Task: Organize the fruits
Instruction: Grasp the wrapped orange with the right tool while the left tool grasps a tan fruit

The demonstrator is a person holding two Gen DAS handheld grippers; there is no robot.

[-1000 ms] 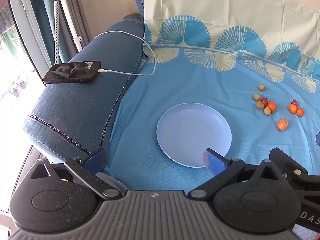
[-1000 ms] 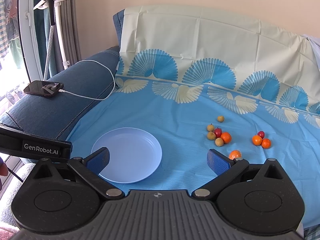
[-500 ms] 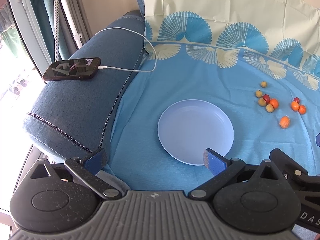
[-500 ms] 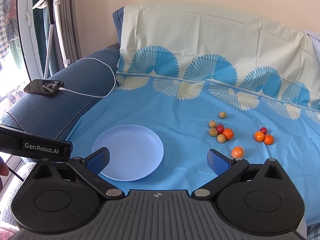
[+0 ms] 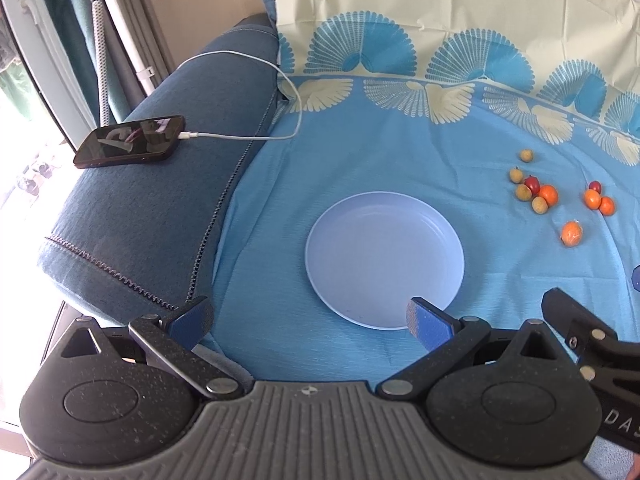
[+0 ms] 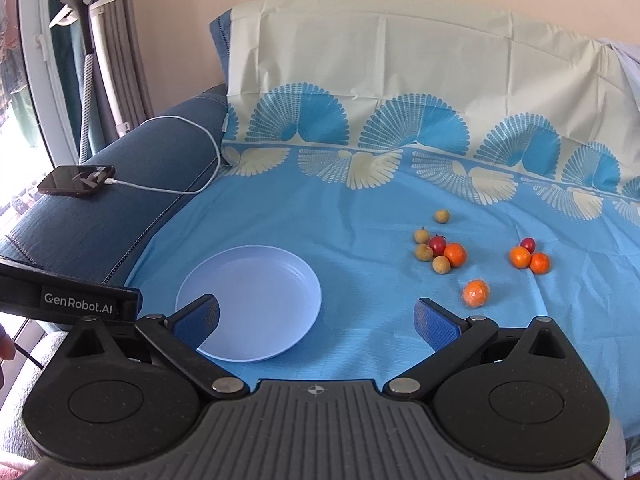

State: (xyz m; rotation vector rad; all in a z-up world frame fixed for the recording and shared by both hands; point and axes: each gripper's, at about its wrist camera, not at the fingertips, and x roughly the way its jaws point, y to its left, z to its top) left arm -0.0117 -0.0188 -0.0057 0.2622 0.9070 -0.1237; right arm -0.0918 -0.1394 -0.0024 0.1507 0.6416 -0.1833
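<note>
A pale blue plate lies empty on the blue cloth. To its right lie small fruits: a cluster of tan longans, a red fruit and an orange one, a second group of two oranges and a red fruit, and a single wrapped orange. My left gripper is open and empty, near the plate's front edge. My right gripper is open and empty, between the plate and the wrapped orange.
A black phone with a white cable lies on the denim sofa arm at the left. The cloth runs up the sofa back. A garment steamer stand is by the window.
Both grippers have drawn back and risen a little, so the plate and fruits sit slightly farther off. Nothing on the cloth moved. Both grippers stayed open.
</note>
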